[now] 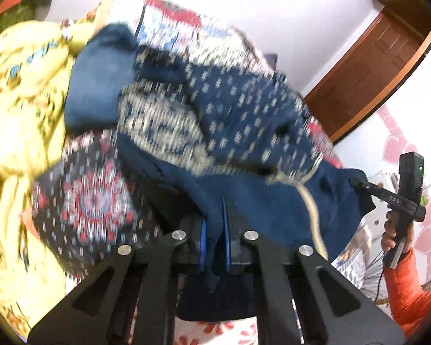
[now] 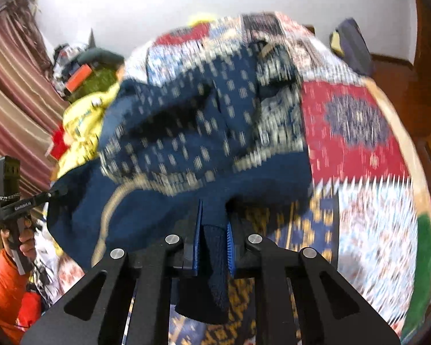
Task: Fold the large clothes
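While both grippers point(image 1: 215, 230) point(image 2: 214, 230) clamp navy garment point(image 1: 244, 109), patchwork bedspread point(image 2: 353, 132) lies under, w/ white walls point(image 1: 244, 5).

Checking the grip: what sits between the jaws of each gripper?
Navy garment fabric, pinched in both: left gripper in the left wrist view, right gripper in the right wrist view.

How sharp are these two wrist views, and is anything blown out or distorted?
Left wrist view: the blue garment and yellow cloth smear with motion blur, while the left gripper stays crisp; the wall is washed out. Right wrist view: the patchwork bedspread streaks vertically, the right gripper is sharp. Both show fisheye bending and dark corners.
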`<state>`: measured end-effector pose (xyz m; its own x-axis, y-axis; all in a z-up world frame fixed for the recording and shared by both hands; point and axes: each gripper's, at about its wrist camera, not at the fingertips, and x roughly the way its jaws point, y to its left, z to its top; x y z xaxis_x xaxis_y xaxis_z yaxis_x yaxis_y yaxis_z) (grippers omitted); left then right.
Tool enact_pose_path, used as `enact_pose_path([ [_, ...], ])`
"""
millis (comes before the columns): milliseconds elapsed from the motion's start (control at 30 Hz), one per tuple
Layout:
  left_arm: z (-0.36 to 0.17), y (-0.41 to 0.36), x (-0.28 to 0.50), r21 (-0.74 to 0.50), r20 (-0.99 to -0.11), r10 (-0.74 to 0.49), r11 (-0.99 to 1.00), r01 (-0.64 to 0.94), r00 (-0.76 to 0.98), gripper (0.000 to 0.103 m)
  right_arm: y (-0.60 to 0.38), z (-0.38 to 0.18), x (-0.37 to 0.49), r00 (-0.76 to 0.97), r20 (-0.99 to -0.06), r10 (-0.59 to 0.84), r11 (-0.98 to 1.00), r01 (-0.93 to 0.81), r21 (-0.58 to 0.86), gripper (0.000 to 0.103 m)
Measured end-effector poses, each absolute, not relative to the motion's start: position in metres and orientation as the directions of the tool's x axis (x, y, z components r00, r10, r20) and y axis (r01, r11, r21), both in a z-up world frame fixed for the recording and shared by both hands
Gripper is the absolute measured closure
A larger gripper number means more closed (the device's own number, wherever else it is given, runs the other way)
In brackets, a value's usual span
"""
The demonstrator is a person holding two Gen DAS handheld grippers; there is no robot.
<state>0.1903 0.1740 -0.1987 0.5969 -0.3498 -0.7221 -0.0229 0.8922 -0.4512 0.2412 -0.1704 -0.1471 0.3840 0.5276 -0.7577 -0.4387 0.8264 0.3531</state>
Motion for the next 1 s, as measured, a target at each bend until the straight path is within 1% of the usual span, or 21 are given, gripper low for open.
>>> enact_pose_path([
  [100, -0.176, 0.18, 0.207, -0.464, -0.684, -0.358, 0.886, -0.002, 0.636, 0.095, -0.165, -0.126, 0.262, 0.427, -0.729, 0.535, 0.826, -0.445, 0.346, 0.091],
  [200, -0.155, 0.191, 0.226, -0.449, -0.655, -0.335, 0.894, 0.007, 0.678, 0.095, -0.159, -0.108, 0.287, 0.463, -0.709, 0.532, 0.831, -0.447, 0.331, 0.091],
  [300, -0.137, 0.204, 0.255, -0.461, -0.613, -0.32, 0.887, 0.001, 0.722, 0.095, -0.154, -0.095, 0.32, 0.5, -0.691, 0.521, 0.841, -0.436, 0.319, 0.091],
  [433, -0.132, 0.23, 0.304, -0.454, -0.605, -0.24, 0.887, -0.082, 0.76, 0.095, -0.151, -0.089, 0.367, 0.54, -0.68, 0.496, 0.864, -0.388, 0.322, 0.091],
  [567, -0.16, 0.253, 0.355, -0.411, -0.657, -0.139, 0.89, -0.197, 0.741, 0.095, -0.142, -0.116, 0.418, 0.532, -0.725, 0.437, 0.896, -0.325, 0.301, 0.091],
  [700, -0.211, 0.265, 0.392, -0.391, -0.736, -0.11, 0.875, -0.286, 0.668, 0.095, -0.134, -0.156, 0.454, 0.485, -0.792, 0.372, 0.924, -0.272, 0.267, 0.092],
  [733, -0.23, 0.266, 0.401, -0.378, -0.761, -0.106, 0.874, -0.306, 0.64, 0.095, -0.135, -0.165, 0.46, 0.47, -0.803, 0.365, 0.927, -0.262, 0.268, 0.092],
  [867, -0.278, 0.263, 0.422, -0.346, -0.818, -0.122, 0.885, -0.312, 0.562, 0.095, -0.138, -0.196, 0.471, 0.424, -0.83, 0.362, 0.928, -0.247, 0.279, 0.093],
  [1000, -0.28, 0.253, 0.425, -0.287, -0.818, -0.086, 0.917, -0.275, 0.569, 0.095, -0.141, -0.193, 0.469, 0.44, -0.818, 0.37, 0.921, -0.29, 0.261, 0.095],
])
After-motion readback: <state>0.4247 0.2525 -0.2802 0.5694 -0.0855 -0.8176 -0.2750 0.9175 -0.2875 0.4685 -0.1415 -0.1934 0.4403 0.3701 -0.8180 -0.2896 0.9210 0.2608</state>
